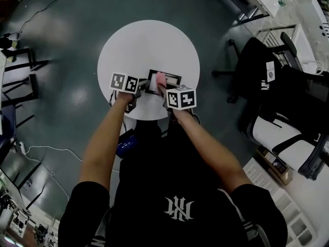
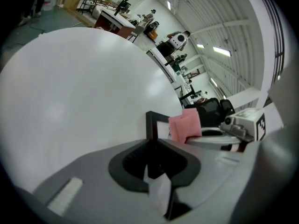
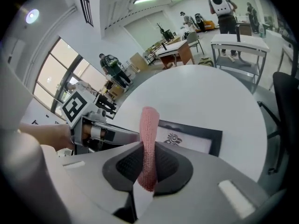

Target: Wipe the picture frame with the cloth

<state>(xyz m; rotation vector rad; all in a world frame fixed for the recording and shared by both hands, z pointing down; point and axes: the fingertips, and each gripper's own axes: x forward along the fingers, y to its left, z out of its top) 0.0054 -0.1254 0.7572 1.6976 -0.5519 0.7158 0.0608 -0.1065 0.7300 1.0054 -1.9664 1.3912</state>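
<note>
Wiping in hand: on the white table (image 1: 149, 40), my left gripper (image 2: 152, 158) clamps the picture frame (image 1: 172, 81) by its edge while my right gripper (image 3: 146, 171), pinching the pink cloth (image 3: 149, 134) over it, likely needs a downward press and sweep next.

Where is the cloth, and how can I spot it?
Find the round white table on the dark floor. At its near edge sits a black picture frame. The cloth is the only pink thing there, pinched upright in the right gripper.
</note>
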